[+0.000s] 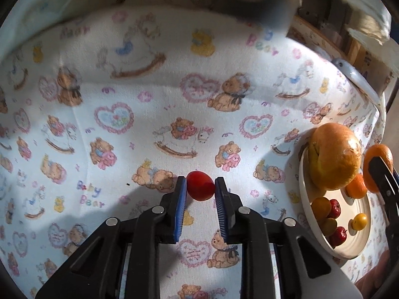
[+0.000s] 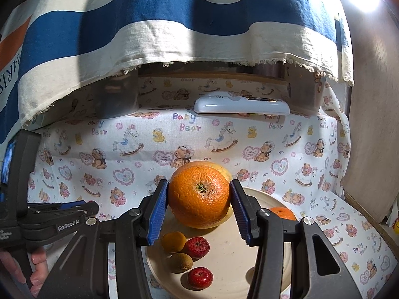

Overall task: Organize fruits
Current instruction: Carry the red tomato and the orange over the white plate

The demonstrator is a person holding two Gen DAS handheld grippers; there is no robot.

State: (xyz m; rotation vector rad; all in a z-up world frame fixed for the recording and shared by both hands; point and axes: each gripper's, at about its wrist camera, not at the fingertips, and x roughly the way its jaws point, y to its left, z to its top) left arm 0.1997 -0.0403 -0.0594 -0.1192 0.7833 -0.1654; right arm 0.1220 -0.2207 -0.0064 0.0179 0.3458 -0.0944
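A home, by every sign — the table is spread with a nursery-print cloth (image 2: 159, 149) of teddy bears, rocking horses and "Baby Bear" lettering. A white remote control (image 2: 242, 104) lies at centre, a striped blue-and-cream fabric (image 2: 149, 20) drapes across the top, and a cream plate (image 2: 224, 249) of fruit sits at lower centre.

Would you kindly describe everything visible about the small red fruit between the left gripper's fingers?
The small red fruit is round, smooth and glossy, deep red, with no stem showing. It sits on the bear-print cloth, apart from the cream plate to its right. The left gripper is shut on it, blue ribbed pads pressing on both sides. Its underside is hidden, so whether it has left the cloth is unclear.
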